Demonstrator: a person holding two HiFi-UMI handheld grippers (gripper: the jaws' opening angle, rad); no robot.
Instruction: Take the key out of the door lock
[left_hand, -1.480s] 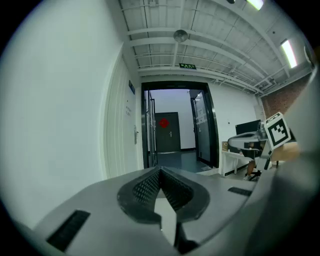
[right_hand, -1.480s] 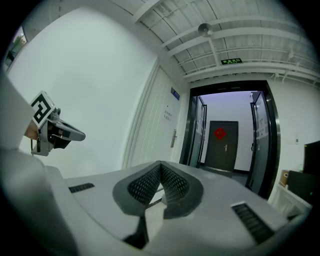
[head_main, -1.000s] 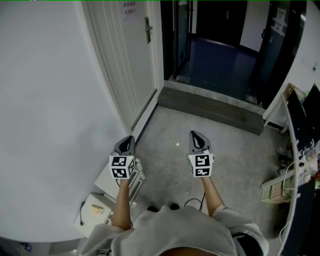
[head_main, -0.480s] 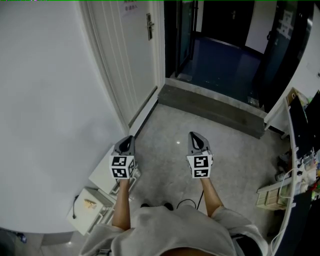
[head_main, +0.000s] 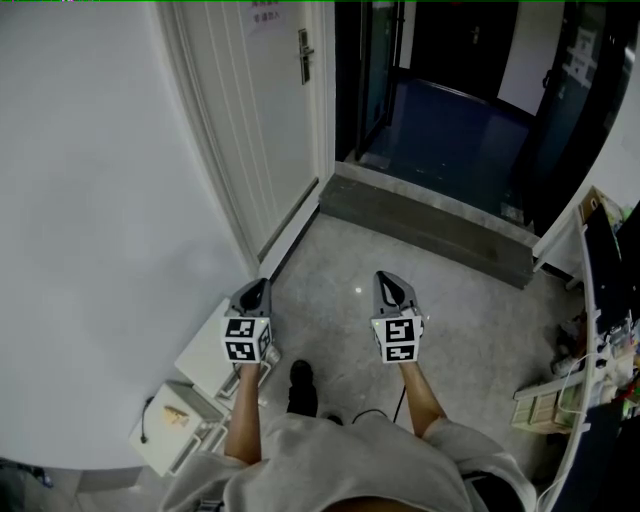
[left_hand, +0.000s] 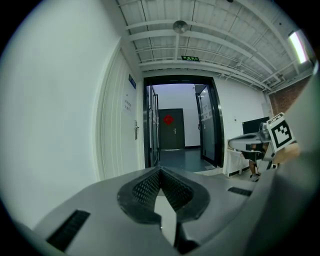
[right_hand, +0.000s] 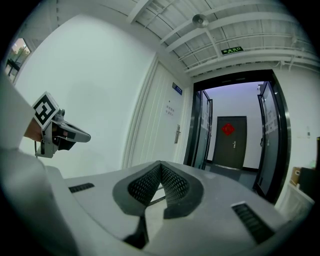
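Grey speckled floor (head_main: 340, 270); dark raised step (head_main: 430, 228) across its far edge; white boxes (head_main: 205, 360) stacked along its left edge; black shoe (head_main: 300, 385) just beside them.

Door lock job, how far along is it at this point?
Done: nothing visible. In hand: nothing; the left claw and right claw are both shut and empty, held over the floor. The door and its handle plate stand well ahead, and no key can be made out at this range. Left: reach the lock, grip the key, pull it out.
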